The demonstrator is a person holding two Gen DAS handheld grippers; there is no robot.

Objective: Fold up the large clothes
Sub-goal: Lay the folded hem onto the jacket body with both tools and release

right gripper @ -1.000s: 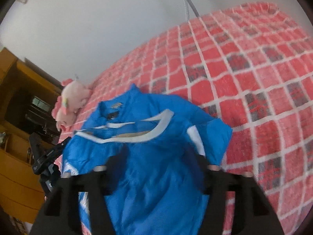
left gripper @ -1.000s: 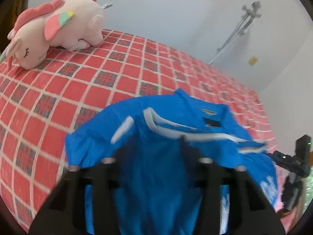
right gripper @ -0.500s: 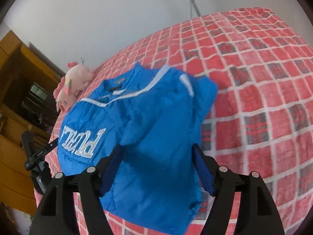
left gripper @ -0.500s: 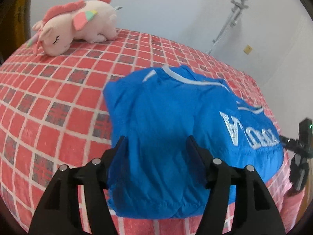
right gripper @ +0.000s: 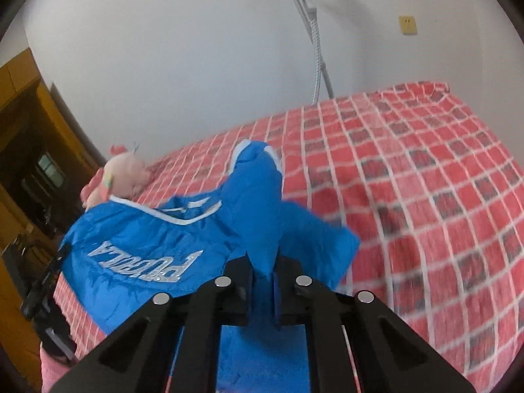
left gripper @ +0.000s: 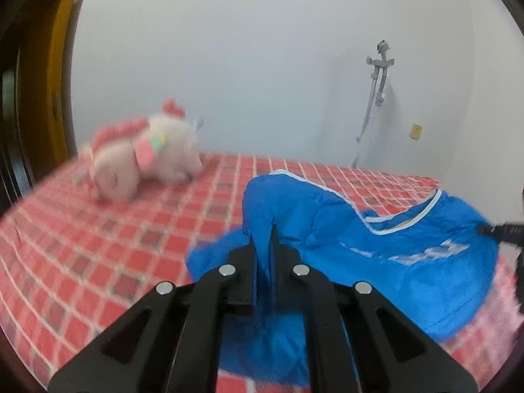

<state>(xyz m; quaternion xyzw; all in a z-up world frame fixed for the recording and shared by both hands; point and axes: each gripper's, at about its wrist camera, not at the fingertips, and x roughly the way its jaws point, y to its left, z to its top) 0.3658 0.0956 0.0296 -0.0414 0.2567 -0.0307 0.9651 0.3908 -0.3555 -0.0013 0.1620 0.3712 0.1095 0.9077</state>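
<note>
A bright blue jersey [left gripper: 409,245] with white trim and white lettering lies bunched on the red checked bed [left gripper: 98,262]. My left gripper [left gripper: 265,255] is shut on a pinched fold of the blue fabric, which rises in a peak from its jaws. In the right wrist view the same blue jersey [right gripper: 147,245] spreads to the left, lettering upside down. There my right gripper [right gripper: 265,271] is also shut on a gathered fold, and the cloth stands up from it toward a white-edged sleeve [right gripper: 255,154]. Both folds are lifted off the bedspread.
A pink plush unicorn [left gripper: 144,160] lies at the far left of the bed, also seen as a plush toy [right gripper: 121,177] beyond the jersey. A metal crutch [left gripper: 373,98] leans on the white wall. A wooden wardrobe [right gripper: 23,131] stands left; checked bedspread [right gripper: 425,196] stretches right.
Both grippers were open over the flat jersey half a second ago; now each has shut on a fold and raised it, so the cloth bunches up. Both views tilted up toward the wall.
</note>
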